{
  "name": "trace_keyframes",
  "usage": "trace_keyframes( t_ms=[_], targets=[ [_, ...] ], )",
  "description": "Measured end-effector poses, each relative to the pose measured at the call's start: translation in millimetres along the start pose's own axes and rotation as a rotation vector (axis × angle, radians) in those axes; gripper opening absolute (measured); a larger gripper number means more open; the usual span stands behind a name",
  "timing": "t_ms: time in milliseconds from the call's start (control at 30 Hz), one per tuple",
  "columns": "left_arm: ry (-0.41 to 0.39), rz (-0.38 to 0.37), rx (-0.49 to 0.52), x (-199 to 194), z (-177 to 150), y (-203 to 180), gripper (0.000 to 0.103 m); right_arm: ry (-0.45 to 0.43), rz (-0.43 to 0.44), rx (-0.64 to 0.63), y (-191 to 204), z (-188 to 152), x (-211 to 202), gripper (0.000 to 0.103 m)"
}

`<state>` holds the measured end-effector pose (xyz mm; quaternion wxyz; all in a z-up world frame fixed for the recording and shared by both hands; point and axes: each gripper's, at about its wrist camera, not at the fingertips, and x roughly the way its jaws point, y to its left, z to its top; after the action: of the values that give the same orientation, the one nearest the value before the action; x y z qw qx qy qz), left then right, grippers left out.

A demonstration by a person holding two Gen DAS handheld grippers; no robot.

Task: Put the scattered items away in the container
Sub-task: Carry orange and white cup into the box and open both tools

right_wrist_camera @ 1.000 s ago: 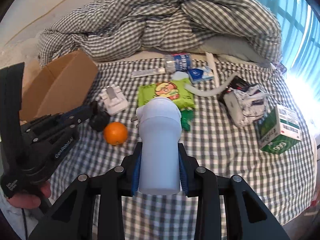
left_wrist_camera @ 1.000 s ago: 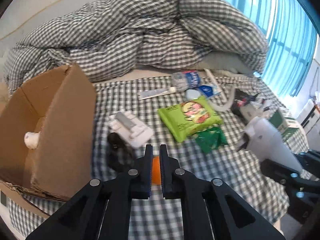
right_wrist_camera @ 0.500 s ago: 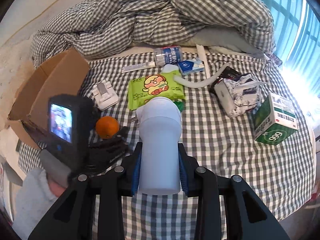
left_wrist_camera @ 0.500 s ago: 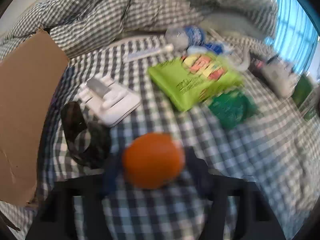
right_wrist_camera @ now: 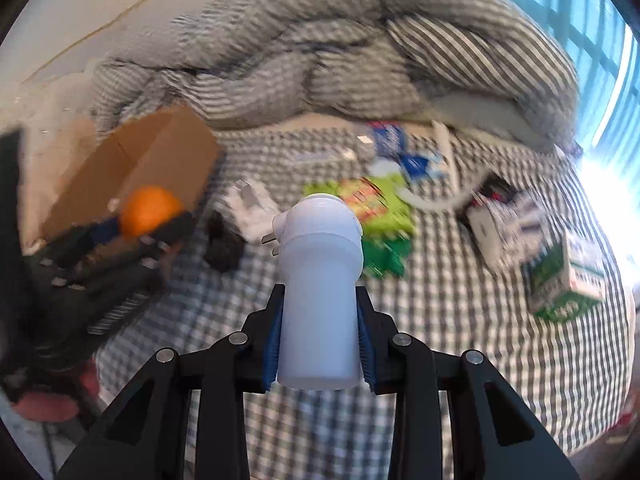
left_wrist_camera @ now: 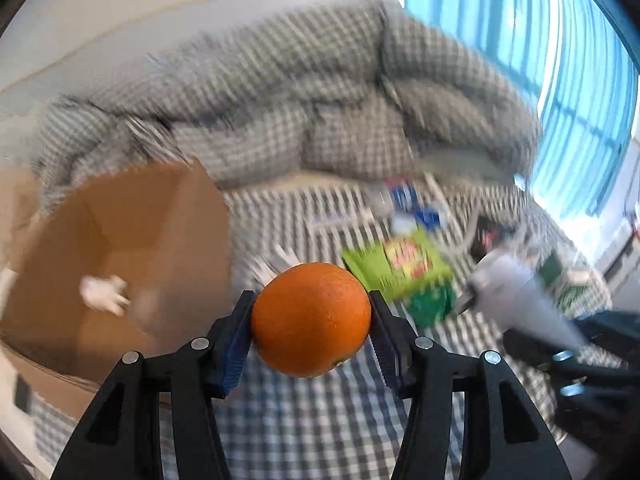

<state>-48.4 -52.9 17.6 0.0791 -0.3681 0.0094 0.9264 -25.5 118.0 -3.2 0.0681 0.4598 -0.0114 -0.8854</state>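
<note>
The orange [left_wrist_camera: 311, 319] is round, bright and pebbly-skinned, sharp in the left wrist view while everything behind it is smeared with blur. It sits up off the checked bedsheet [left_wrist_camera: 320, 420], pinched between the 2 blue-padded fingers of the left gripper [left_wrist_camera: 311, 336], which are spread just about as wide as the fruit, pads pressing on both its sides. From the right wrist view you can see that same orange [right_wrist_camera: 149, 210] out in front of the brown cardboard box [right_wrist_camera: 136, 168], with the left gripper [right_wrist_camera: 132, 228] a dark blur under it. The box [left_wrist_camera: 120, 248] is open at the left side of the bed and has something small and white [left_wrist_camera: 102, 292] inside, too blurry to name. The right gripper [right_wrist_camera: 320, 334] is clamped on a white plastic bottle-shaped thing [right_wrist_camera: 320, 292], fingers squeezing its lower body; 2 metal prongs stick out on its left near the top, so it's maybe a plug-in gadget, can't tell for sure. It also shows up at the right of the left view [left_wrist_camera: 516, 300], tilted. Still lying on the sheet: a green snack bag [right_wrist_camera: 368, 204], a darker green packet [right_wrist_camera: 386, 254] touching it, a white charger block [right_wrist_camera: 252, 210], a black lump [right_wrist_camera: 224, 246] just beside that, a green-and-white carton [right_wrist_camera: 568, 276] over on the right, and a crumpled checked duvet [right_wrist_camera: 340, 52] at the back.
</note>
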Motion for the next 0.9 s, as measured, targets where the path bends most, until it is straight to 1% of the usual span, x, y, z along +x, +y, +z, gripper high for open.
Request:
trace_keyframes(
  t_ms=[67,100,167,233,267,333,433,467,533,600,633,667,700,733,767,800,900],
  targets=[
    [-0.039,0.006,-0.033,-20.5,18.3,24.7,0.056,-0.03,0.038,-0.03,19.5,14.5,-5.6,0.031],
    [-0.05,0.024,-0.036,-28.3,25.6,38.6,0.056,-0.043,0.051,-0.041,27.4,18.9,-7.5,0.031],
    [-0.066,0.109,-0.044,-35.2,32.3,62.0,0.056,-0.073,0.095,-0.088,56.3,32.3,-9.2,0.031],
    [-0.041,0.168,-0.075,-32.5,31.6,88.4,0.056,-0.066,0.122,-0.13,83.8,44.3,-2.3,0.031],
    [-0.023,0.177,-0.088,-30.0,29.0,99.7,0.056,-0.062,0.14,-0.147,101.5,51.1,3.4,0.031],
    [0.011,0.212,-0.121,-22.2,18.3,126.9,0.056,-0.054,0.19,-0.18,133.4,60.7,14.3,0.031],
    [0.059,0.269,-0.17,-12.0,0.0,155.8,0.056,-0.047,0.244,-0.226,176.5,69.3,28.1,0.031],
    [0.073,0.283,-0.196,-8.5,-7.2,167.8,0.056,-0.046,0.25,-0.246,191.8,70.9,34.2,0.031],
    [0.093,0.295,-0.218,-2.2,-17.0,178.8,0.056,-0.045,0.246,-0.273,210.5,72.8,46.1,0.031],
    [0.116,0.31,-0.221,6.6,-21.3,185.4,0.057,-0.033,0.211,-0.295,226.1,74.8,65.9,0.031],
    [0.124,0.32,-0.214,8.7,-22.9,185.7,0.058,-0.026,0.173,-0.3,230.9,75.9,77.1,0.032],
    [0.119,0.328,-0.196,10.2,-24.3,183.2,0.061,-0.026,0.134,-0.305,233.6,75.7,84.2,0.035],
    [0.113,0.321,-0.185,9.4,-25.5,181.3,0.072,-0.035,0.097,-0.305,233.7,75.3,87.9,0.05],
    [0.098,0.314,-0.175,7.0,-24.9,176.8,0.078,-0.05,0.078,-0.304,231.0,74.8,87.3,0.068],
    [0.085,0.323,-0.171,4.9,-23.7,174.6,0.087,-0.077,0.071,-0.294,225.0,74.3,81.9,0.07],
    [0.07,0.322,-0.169,3.6,-21.1,171.5,0.092,-0.092,0.067,-0.282,217.9,74.4,75.3,0.071],
    [0.015,0.28,-0.166,-7.0,-10.7,150.7,0.093,-0.108,0.092,-0.244,191.9,78.4,56.7,0.071]
  ],
)
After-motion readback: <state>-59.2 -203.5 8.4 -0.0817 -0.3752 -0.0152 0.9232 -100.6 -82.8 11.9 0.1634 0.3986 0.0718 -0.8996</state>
